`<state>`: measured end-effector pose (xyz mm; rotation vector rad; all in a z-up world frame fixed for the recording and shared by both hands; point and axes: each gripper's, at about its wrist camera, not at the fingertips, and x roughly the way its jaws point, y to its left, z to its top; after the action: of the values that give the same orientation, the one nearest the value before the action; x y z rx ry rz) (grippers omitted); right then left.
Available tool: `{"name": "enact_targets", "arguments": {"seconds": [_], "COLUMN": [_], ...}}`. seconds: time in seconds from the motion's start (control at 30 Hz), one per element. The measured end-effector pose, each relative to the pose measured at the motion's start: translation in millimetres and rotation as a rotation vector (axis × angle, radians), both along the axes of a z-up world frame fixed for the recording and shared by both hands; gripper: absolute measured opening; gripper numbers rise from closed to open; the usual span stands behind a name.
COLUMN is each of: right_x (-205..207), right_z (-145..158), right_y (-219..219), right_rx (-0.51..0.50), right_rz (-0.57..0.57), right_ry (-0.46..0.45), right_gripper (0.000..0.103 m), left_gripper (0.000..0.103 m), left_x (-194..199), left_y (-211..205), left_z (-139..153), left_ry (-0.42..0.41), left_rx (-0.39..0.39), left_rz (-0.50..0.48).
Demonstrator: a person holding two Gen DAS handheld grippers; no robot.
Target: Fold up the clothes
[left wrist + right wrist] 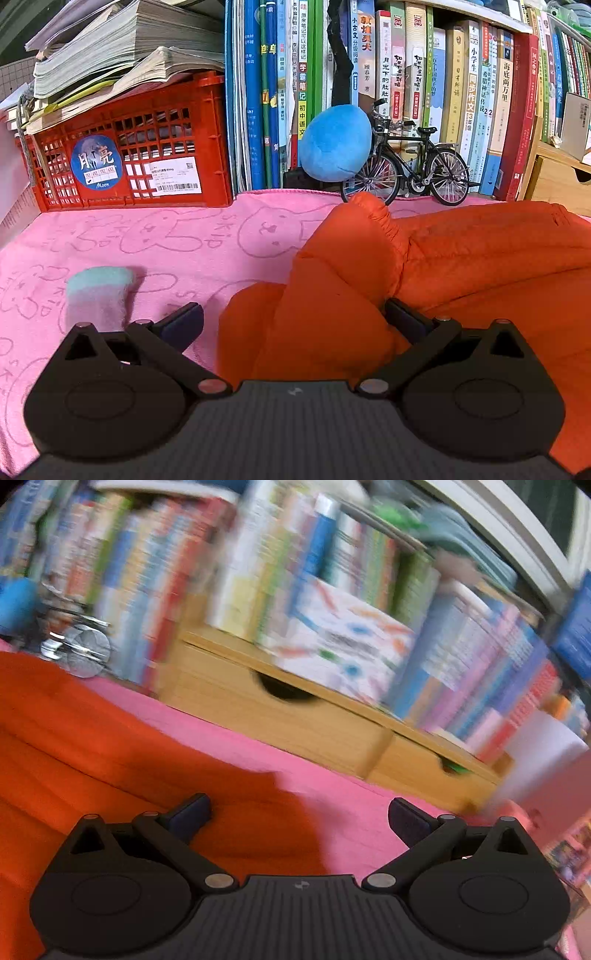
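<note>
Orange puffer garment [424, 266] lies bunched on the pink towel [147, 251] covering the worktop, one padded part folded up and over toward the left. Left claw [293, 319] spread wide, fingers either side of a fold of the orange fabric, not clamped. Small pale teal-and-lilac fuzzy item [98, 295] sits on the towel just left of it. Behind: red crate [129, 155], blue plush [334, 142], model bicycle [406, 166], row of books [461, 92]. Right wrist view is motion-blurred; right claw [299, 816] also apart, empty, over the garment's right edge [110, 760] and towel, wooden drawer unit [295, 723] beyond.
</note>
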<state>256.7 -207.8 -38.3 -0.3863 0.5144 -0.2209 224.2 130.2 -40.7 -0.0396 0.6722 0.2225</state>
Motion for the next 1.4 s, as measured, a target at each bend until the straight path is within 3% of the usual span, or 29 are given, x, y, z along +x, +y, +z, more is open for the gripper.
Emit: {"name": "enact_targets", "arguments": {"seconds": [0.13, 0.23, 0.33, 0.47, 0.53, 0.57, 0.63, 0.67, 0.7, 0.73, 0.9, 1.03, 1.1, 1.27, 1.4], "right_x": [-3, -35, -98, -184, -208, -217, -220, -219, -219, -219, -216, -212, -210, -203, -199], "right_z": [2, 19, 49, 57, 50, 43, 34, 30, 26, 23, 9, 4, 1, -4, -6], "right_y": [-36, -19, 2, 49, 68, 76, 88, 93, 99, 105, 121, 121, 121, 117, 113], "right_rx": [0.070, 0.001, 0.156, 0.429, 0.537, 0.604, 0.685, 0.674, 0.662, 0.651, 0.622, 0.632, 0.637, 0.670, 0.701], "right_rz": [-0.081, -0.117, 0.045, 0.375, 0.427, 0.421, 0.365, 0.354, 0.344, 0.333, 0.293, 0.275, 0.266, 0.246, 0.241], "right_ry": [0.037, -0.063, -0.173, -0.182, -0.168, -0.150, -0.083, -0.065, -0.047, -0.029, 0.030, 0.044, 0.051, 0.077, 0.095], "right_gripper": [0.102, 0.098, 0.099, 0.103, 0.101, 0.097, 0.073, 0.052, 0.040, 0.037, 0.036, 0.036, 0.035, 0.033, 0.032], "left_gripper": [0.103, 0.103, 0.098, 0.098, 0.097, 0.097, 0.094, 0.090, 0.081, 0.078, 0.061, 0.047, 0.032, 0.006, 0.004], "left_x": [0, -4, -20, -57, -78, -88, -105, -113, -120, -125, -126, -112, -104, -81, -60], "left_y": [-1, 2, 1, -29, -46, -55, -69, -75, -84, -93, -138, -170, -181, -193, -200], "left_z": [0, 3, 16, 43, 57, 64, 75, 80, 85, 88, 91, 80, 73, 66, 64], "left_ry": [-0.004, -0.015, -0.066, -0.150, -0.174, -0.182, -0.180, -0.178, -0.173, -0.167, -0.047, 0.103, 0.166, 0.184, 0.190], "left_rx": [-0.001, -0.023, -0.045, -0.079, -0.127, -0.159, -0.223, -0.255, -0.271, -0.277, -0.296, -0.267, -0.255, -0.202, -0.171], "left_rz": [0.003, 0.008, -0.008, -0.136, -0.215, -0.251, -0.321, -0.357, -0.395, -0.434, -0.587, -0.593, -0.587, -0.503, -0.465]}}
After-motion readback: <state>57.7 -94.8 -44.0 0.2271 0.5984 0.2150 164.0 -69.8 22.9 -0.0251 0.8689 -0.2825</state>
